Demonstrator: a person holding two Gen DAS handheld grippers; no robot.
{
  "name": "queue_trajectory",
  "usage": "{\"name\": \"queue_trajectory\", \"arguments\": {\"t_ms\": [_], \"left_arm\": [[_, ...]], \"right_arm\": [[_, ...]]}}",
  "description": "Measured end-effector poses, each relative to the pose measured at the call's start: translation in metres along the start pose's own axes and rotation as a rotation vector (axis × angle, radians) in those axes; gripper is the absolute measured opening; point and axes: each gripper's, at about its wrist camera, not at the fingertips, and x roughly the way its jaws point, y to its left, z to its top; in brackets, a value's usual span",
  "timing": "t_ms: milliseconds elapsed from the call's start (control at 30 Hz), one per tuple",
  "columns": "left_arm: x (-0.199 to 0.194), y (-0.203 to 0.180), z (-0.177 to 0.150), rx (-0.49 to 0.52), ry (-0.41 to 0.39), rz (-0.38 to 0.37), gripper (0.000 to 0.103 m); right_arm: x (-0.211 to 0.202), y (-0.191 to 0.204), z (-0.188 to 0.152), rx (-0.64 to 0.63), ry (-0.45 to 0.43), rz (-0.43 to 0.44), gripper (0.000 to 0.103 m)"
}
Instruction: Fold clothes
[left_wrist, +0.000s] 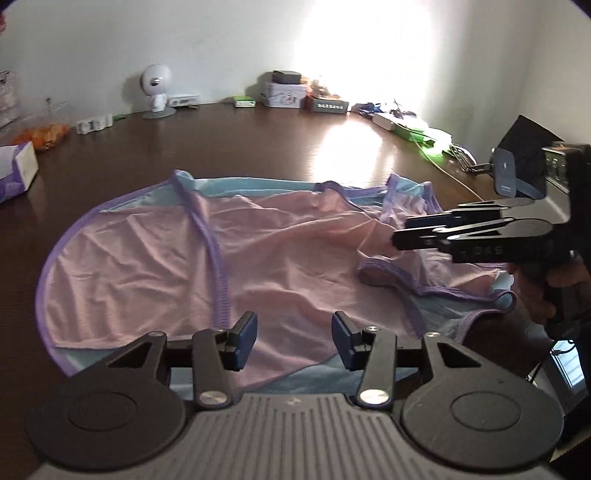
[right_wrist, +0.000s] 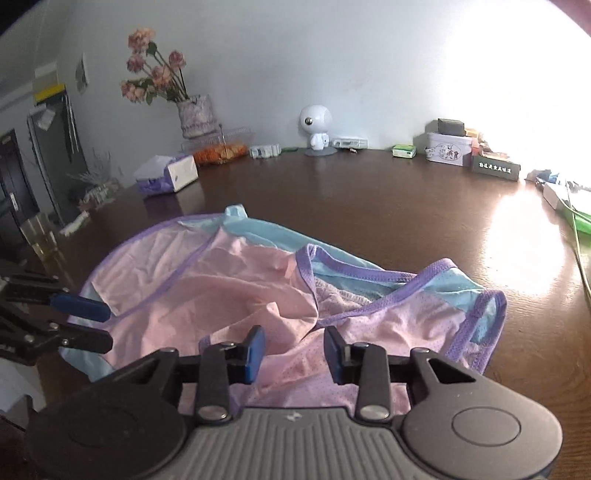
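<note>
Here a pink garment (left_wrist: 155, 266) with purple trim and light-blue panels lies spread and rumpled on the dark wooden table (left_wrist: 258, 140), its right part bunched over itself. The left gripper (left_wrist: 294, 339) hovers above the garment's near edge with its blue-padded jaws partly apart and nothing pinched between them; the right gripper (right_wrist: 294, 352) is likewise partly open over the pink cloth near the bunched fold, and though the fabric rises close under its pads (right_wrist: 256, 354), they seem not to press on it. Along the far wall stand a small white robot figure (right_wrist: 316, 129), a tissue box (right_wrist: 170, 175) and a vase of flowers (right_wrist: 195, 114).
</note>
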Motion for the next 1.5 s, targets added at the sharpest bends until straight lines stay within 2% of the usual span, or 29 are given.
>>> {"name": "queue_trajectory", "arguments": {"t_ms": [67,133,200,267,300,367,567,633,667,700,733,767,800,833,1000,1033,1100,1167,1200,1233,1300,1333,1367,1400,1433,1467,1500], "left_arm": [[-0.006,0.000,0.005,-0.020,-0.024,0.004,0.046],[-0.006,-0.007,0.015,-0.044,-0.047,-0.022,0.051],[0.005,-0.021,0.023,-0.054,-0.052,-0.106,0.058],[0.021,-0.038,0.030,-0.024,-0.046,-0.194,0.062],[0.029,-0.046,0.035,-0.003,-0.035,-0.209,0.063],[0.045,-0.059,0.050,0.026,-0.008,-0.205,0.063],[0.102,-0.053,0.115,-0.040,0.137,-0.215,0.062],[0.128,-0.061,0.125,-0.004,0.193,-0.175,0.061],[0.137,-0.064,0.124,0.012,0.226,-0.170,0.059],[0.146,-0.068,0.122,0.028,0.260,-0.169,0.053],[0.155,-0.072,0.120,0.044,0.293,-0.167,0.038],[0.154,-0.075,0.117,0.064,0.273,-0.145,0.033],[0.151,-0.073,0.116,0.063,0.259,-0.141,0.009],[0.147,-0.070,0.114,0.059,0.248,-0.140,0.001],[0.118,-0.024,0.110,-0.164,0.098,-0.083,0.001],[0.114,-0.016,0.109,-0.210,0.087,-0.077,0.001],[0.106,-0.003,0.106,-0.306,0.047,-0.067,0.005],[0.104,0.002,0.106,-0.335,0.065,-0.115,0.006],[0.103,0.002,0.107,-0.340,0.076,-0.136,0.011],[0.101,0.000,0.106,-0.326,0.075,-0.145,0.026],[0.103,-0.013,0.105,-0.260,0.073,-0.146,0.050],[0.104,-0.020,0.105,-0.226,0.072,-0.147,0.050],[0.109,-0.027,0.104,-0.187,0.090,-0.151,0.049],[0.113,-0.032,0.102,-0.159,0.108,-0.153,0.041],[0.117,-0.037,0.099,-0.133,0.125,-0.155,0.014],[0.118,-0.038,0.097,-0.126,0.128,-0.146,0.003],[0.115,-0.034,0.092,-0.149,0.112,-0.137,0.004]], "right_arm": [[-0.017,-0.013,-0.006,0.032,-0.030,0.010,0.040],[-0.029,-0.031,-0.011,0.096,-0.028,0.032,0.040],[-0.034,-0.052,-0.014,0.209,-0.025,0.085,0.040],[-0.035,-0.069,-0.016,0.306,-0.028,0.134,0.040],[-0.035,-0.071,-0.016,0.323,-0.027,0.142,0.039],[-0.035,-0.067,-0.015,0.295,-0.020,0.124,0.039],[-0.024,-0.047,-0.022,0.208,0.043,0.127,0.039],[-0.022,-0.044,-0.024,0.201,0.048,0.125,0.039],[-0.022,-0.042,-0.025,0.196,0.048,0.120,0.039],[-0.021,-0.041,-0.026,0.191,0.049,0.116,0.038],[-0.020,-0.039,-0.026,0.186,0.050,0.112,0.038],[-0.021,-0.039,-0.027,0.184,0.049,0.112,0.038],[-0.021,-0.039,-0.027,0.181,0.049,0.113,0.038],[-0.021,-0.040,-0.028,0.178,0.048,0.115,0.037],[-0.022,-0.042,-0.028,0.164,0.043,0.127,0.036],[-0.022,-0.041,-0.029,0.160,0.041,0.126,0.036],[-0.022,-0.040,-0.029,0.156,0.039,0.122,0.036],[-0.021,-0.039,-0.027,0.154,0.043,0.116,0.036],[-0.022,-0.039,-0.025,0.155,0.038,0.113,0.036],[-0.023,-0.039,-0.023,0.156,0.033,0.111,0.036],[-0.025,-0.038,-0.019,0.158,0.023,0.108,0.035],[-0.025,-0.040,-0.015,0.162,0.015,0.115,0.035],[-0.023,-0.042,-0.011,0.164,0.015,0.116,0.035],[-0.020,-0.042,-0.008,0.159,0.022,0.095,0.035],[-0.016,-0.042,-0.005,0.154,0.028,0.074,0.035],[-0.012,-0.041,-0.002,0.143,0.034,0.053,0.035],[-0.008,-0.039,0.001,0.133,0.040,0.034,0.035]]}}
